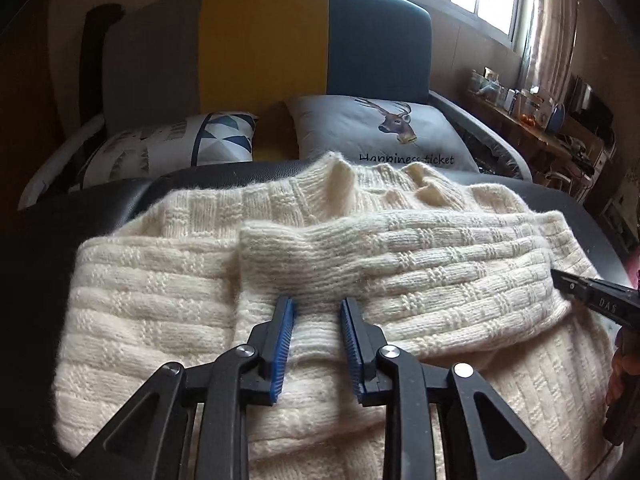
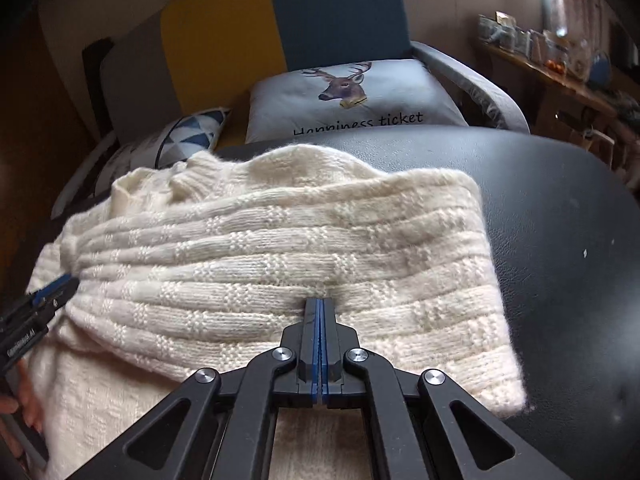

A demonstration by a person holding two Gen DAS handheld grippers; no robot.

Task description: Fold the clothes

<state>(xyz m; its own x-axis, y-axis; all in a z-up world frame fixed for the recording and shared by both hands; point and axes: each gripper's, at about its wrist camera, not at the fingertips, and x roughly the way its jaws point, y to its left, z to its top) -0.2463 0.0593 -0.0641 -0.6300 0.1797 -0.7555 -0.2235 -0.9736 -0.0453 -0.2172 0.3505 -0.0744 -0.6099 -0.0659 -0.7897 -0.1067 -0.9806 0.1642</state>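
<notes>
Left hand-held gripper (image 1: 317, 312) – black linkage arms, silver pivot screws, blue ribbed pads, right hand-held gripper (image 2: 321, 308) alike

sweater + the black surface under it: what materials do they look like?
Sweater: chunky cream knit, likely wool or acrylic; ribbed, blocky stitches and a fuzzy halo at the edges. Black surface: looks like leather or faux leather; fine grain, soft sheen, a few scuffs.

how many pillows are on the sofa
2: a deer pillow on the right side of the sofa, and a triangle-pattern pillow to its left. The sweater may hide others.
</notes>
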